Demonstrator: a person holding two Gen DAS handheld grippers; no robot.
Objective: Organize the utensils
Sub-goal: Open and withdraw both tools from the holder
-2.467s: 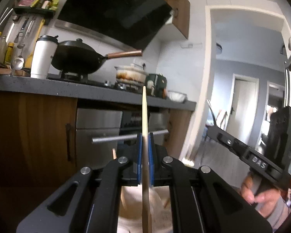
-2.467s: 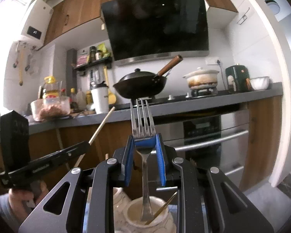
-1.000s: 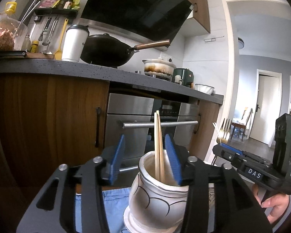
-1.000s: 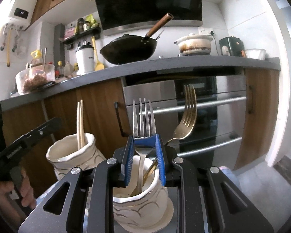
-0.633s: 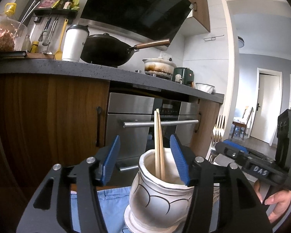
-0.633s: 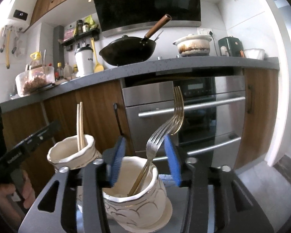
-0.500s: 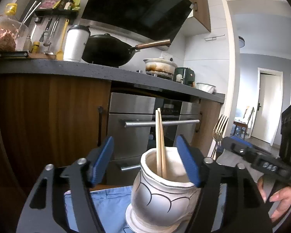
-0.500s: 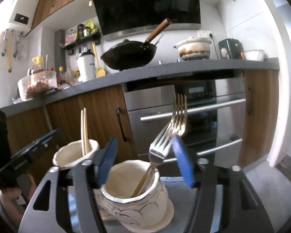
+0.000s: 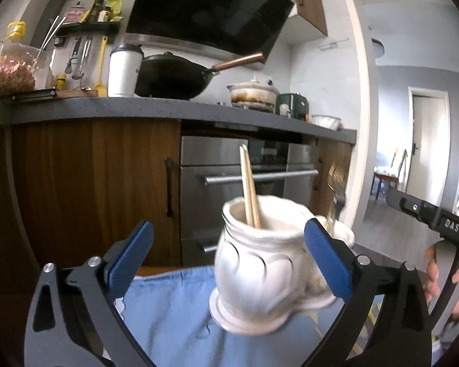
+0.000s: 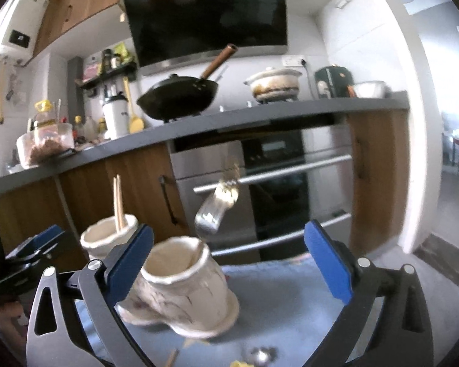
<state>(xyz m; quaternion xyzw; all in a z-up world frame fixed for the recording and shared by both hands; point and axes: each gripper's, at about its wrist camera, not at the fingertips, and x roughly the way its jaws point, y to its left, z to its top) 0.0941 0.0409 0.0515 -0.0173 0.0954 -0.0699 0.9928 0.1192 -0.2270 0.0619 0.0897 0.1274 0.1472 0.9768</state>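
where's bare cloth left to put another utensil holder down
Right wrist view: the blue cloth is bare right of the white ceramic jar holding forks, toward the oven side. Left wrist view: bare cloth left of the white ceramic jar with wooden chopsticks. The two jars sit close together, and small bits litter the near edge.

"DAS" on the right gripper (image 9: 453,224) body.
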